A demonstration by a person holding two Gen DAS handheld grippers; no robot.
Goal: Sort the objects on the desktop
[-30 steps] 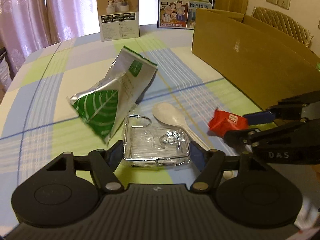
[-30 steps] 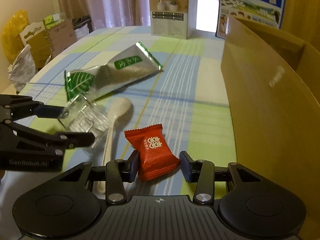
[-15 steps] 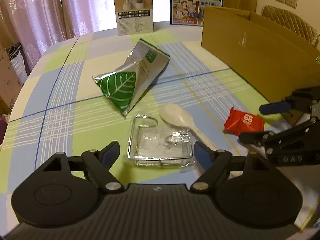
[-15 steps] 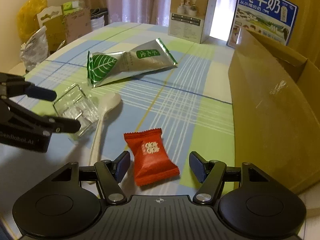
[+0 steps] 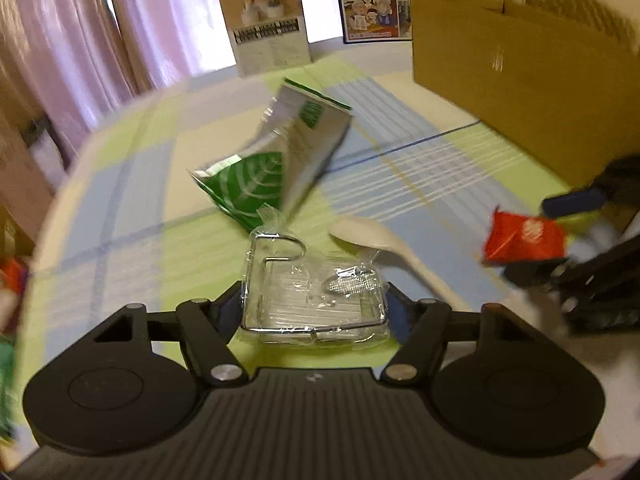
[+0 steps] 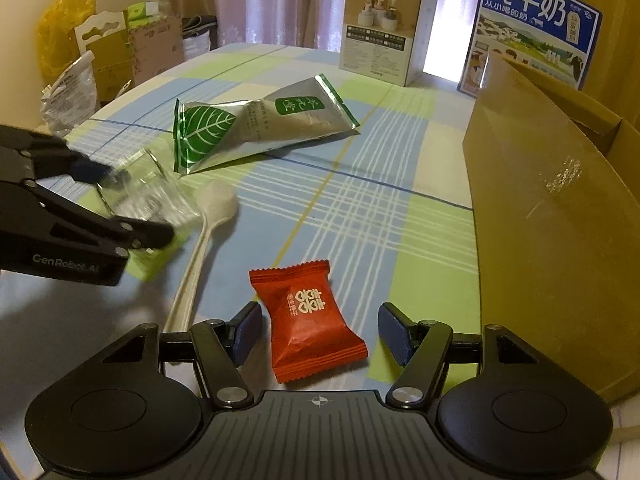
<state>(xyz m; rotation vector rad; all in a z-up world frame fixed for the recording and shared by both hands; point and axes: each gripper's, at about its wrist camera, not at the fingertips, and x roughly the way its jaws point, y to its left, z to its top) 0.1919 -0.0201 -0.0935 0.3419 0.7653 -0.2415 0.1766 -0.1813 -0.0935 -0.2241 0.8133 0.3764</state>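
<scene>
A clear plastic packet with a wire hook [image 5: 312,296] sits between the pads of my left gripper [image 5: 313,304], which is shut on its sides. The right wrist view shows that same left gripper [image 6: 128,204] holding the blurred packet [image 6: 152,196] just above the cloth. My right gripper [image 6: 320,332] is open, and a red candy wrapper [image 6: 312,320] lies on the table between its fingers, touching neither pad. A white spoon [image 6: 218,200] lies between the two items. Behind them lies a silver-green leaf pouch [image 6: 256,128].
A large open cardboard box [image 6: 552,220] stands along the right side. A tan product box [image 6: 384,32] and a blue milk carton [image 6: 532,28] stand at the far edge of the checked tablecloth [image 6: 360,208]. Bags and cartons [image 6: 100,60] are piled beyond the left edge.
My left gripper opened around the clear packet half a second ago and has closed on it again, with the view now tilted and blurred. The right gripper let go of the red candy and stays open.
</scene>
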